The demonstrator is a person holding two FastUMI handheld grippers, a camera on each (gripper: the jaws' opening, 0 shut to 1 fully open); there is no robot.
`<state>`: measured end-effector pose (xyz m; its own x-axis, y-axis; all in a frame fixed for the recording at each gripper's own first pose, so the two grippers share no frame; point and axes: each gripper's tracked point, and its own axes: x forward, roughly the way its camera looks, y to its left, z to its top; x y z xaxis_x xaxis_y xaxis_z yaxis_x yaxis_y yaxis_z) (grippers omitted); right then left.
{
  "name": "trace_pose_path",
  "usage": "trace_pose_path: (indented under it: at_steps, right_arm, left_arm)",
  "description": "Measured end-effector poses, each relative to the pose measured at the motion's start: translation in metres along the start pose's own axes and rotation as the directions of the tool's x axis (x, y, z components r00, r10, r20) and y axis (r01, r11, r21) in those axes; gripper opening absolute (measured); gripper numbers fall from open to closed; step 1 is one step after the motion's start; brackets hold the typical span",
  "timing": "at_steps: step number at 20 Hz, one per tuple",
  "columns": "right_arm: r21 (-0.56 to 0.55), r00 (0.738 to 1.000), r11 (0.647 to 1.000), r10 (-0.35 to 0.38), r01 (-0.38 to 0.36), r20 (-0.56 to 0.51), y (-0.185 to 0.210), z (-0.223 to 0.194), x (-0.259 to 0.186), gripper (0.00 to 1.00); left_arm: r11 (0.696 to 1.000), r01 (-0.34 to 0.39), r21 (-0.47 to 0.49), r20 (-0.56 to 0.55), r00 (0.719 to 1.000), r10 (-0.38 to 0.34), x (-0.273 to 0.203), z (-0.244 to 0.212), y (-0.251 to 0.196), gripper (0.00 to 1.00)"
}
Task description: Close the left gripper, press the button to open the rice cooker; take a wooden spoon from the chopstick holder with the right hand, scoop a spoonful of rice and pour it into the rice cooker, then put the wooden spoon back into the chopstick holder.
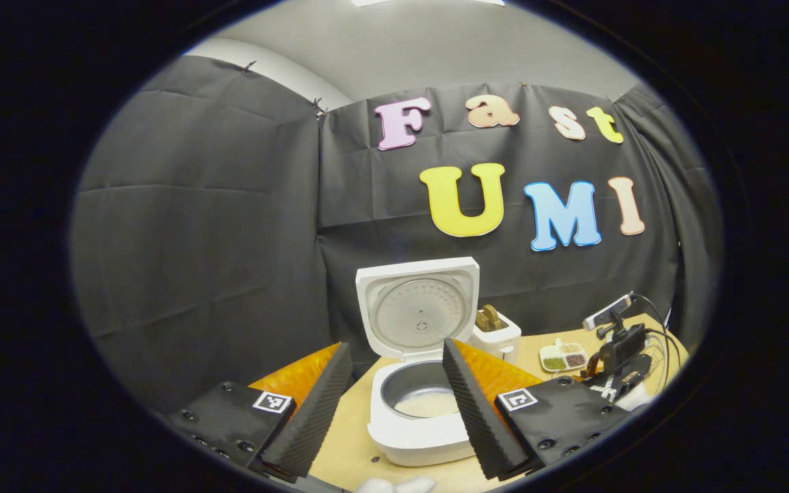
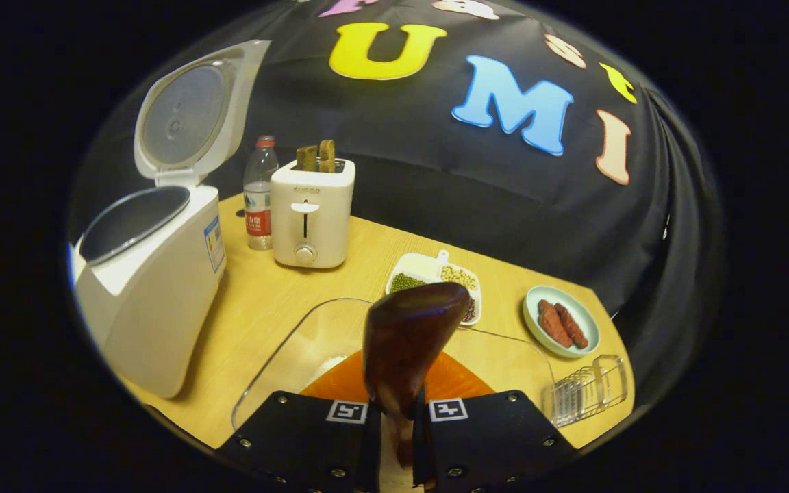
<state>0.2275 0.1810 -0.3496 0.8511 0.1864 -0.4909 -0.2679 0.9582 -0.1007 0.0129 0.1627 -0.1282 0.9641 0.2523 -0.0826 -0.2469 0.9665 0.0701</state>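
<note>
The white rice cooker (image 1: 418,438) stands with its lid (image 1: 420,311) up, and white rice (image 1: 429,405) lies in its pot. My left gripper (image 1: 396,348) is open in front of it, one finger on each side and touching nothing. In the right gripper view, my right gripper (image 2: 394,419) is shut on the handle of the dark wooden spoon (image 2: 408,339). The spoon's bowl points up over a clear container (image 2: 285,356) with some rice (image 2: 326,364) in it. I see no rice on the spoon's facing side. The open cooker (image 2: 155,301) stands to the left. The right gripper (image 1: 619,352) appears far right.
A white toaster (image 2: 311,212) with bread and a water bottle (image 2: 259,195) stand behind the cooker. A divided dish of beans (image 2: 435,277), a plate of sausages (image 2: 562,322) and a clear ribbed holder (image 2: 590,392) lie to the right. Black cloth walls enclose the wooden table (image 2: 271,294).
</note>
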Motion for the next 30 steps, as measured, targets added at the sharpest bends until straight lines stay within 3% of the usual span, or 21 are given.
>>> trace_pose_path:
  at_steps: [2, 4, 7, 11, 21, 30]
  right_arm:
    - [0.158, 0.999, 0.987, 0.041, -0.039, -0.009, 0.000, 0.001, -0.001, 0.18]
    - [0.315, 0.997, 0.947, 0.075, -0.069, -0.008, -0.001, 0.003, -0.004, 0.18]
    - [0.531, 0.993, 0.841, 0.116, -0.100, 0.004, -0.012, 0.000, -0.003, 0.18]
    - [0.718, 0.991, 0.688, 0.136, -0.108, 0.019, -0.029, -0.011, -0.003, 0.18]
    - [0.882, 0.974, 0.417, 0.155, -0.218, 0.167, -0.055, 0.011, -0.011, 0.18]
    - [0.905, 0.954, 0.303, 0.129, -0.298, 0.271, -0.080, 0.057, -0.042, 0.18]
  left_arm:
    - [1.000, 0.000, 0.001, -0.002, 1.000, 0.000, 0.001, 0.000, 0.000, 0.93]
    - [1.000, 0.000, -0.002, -0.004, 1.000, 0.000, 0.000, 0.000, 0.001, 0.93]
    - [1.000, -0.003, -0.005, -0.005, 1.000, 0.003, 0.001, 0.003, 0.003, 0.93]
    - [1.000, 0.002, -0.012, -0.010, 1.000, -0.002, 0.004, 0.003, 0.001, 0.93]
    - [1.000, 0.016, 0.005, 0.016, 1.000, -0.016, 0.002, 0.020, -0.006, 0.93]
    - [1.000, 0.025, -0.009, 0.029, 0.999, -0.025, -0.005, 0.024, -0.010, 0.94]
